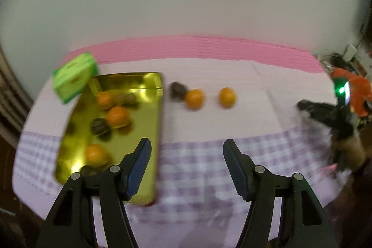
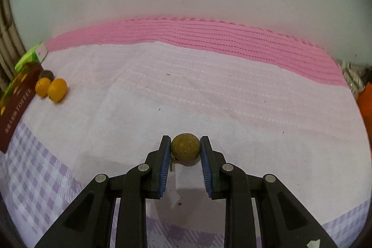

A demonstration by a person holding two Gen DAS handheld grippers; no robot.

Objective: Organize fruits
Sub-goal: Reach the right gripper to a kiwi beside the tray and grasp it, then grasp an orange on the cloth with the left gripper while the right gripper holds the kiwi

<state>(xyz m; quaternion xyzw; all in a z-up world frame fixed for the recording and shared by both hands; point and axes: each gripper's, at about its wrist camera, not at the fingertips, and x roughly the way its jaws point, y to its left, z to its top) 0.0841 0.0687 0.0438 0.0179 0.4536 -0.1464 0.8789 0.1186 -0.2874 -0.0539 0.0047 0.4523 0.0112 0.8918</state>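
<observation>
Right tongs (image 2: pixel 185 150): we are gripping a round, rough brownish-green fruit (image 2: pixel 185 149), low centre of the right view, only at the pad tips.
Left tongs (image 1: pixel 186 169): we are holding them spread wide, carrying nothing.
Slip risk: the ball is likely rolling out if we are loosening our squeeze.
Tray risk: the shiny gold rectangular tray (image 1: pixel 148 131), left of frame, is sitting near our left pad (image 1: pixel 139 166); we are risking a nudge.

My right claw (image 2: pixel 186 150) has its blue pads (image 2: pixel 164 169) pressed on either side of a brownish-green fruit (image 2: pixel 185 148), low over the pale cloth (image 2: pixel 186 90). At ten o'clock two oranges (image 2: pixel 51 88) sit touching, with a dark fruit (image 2: pixel 47 74) just behind them, beside a maroon tin (image 2: pixel 18 106). A green box (image 2: pixel 29 57) lies behind the tin. A pink strip (image 2: pixel 197 34) runs across at twelve.
</observation>
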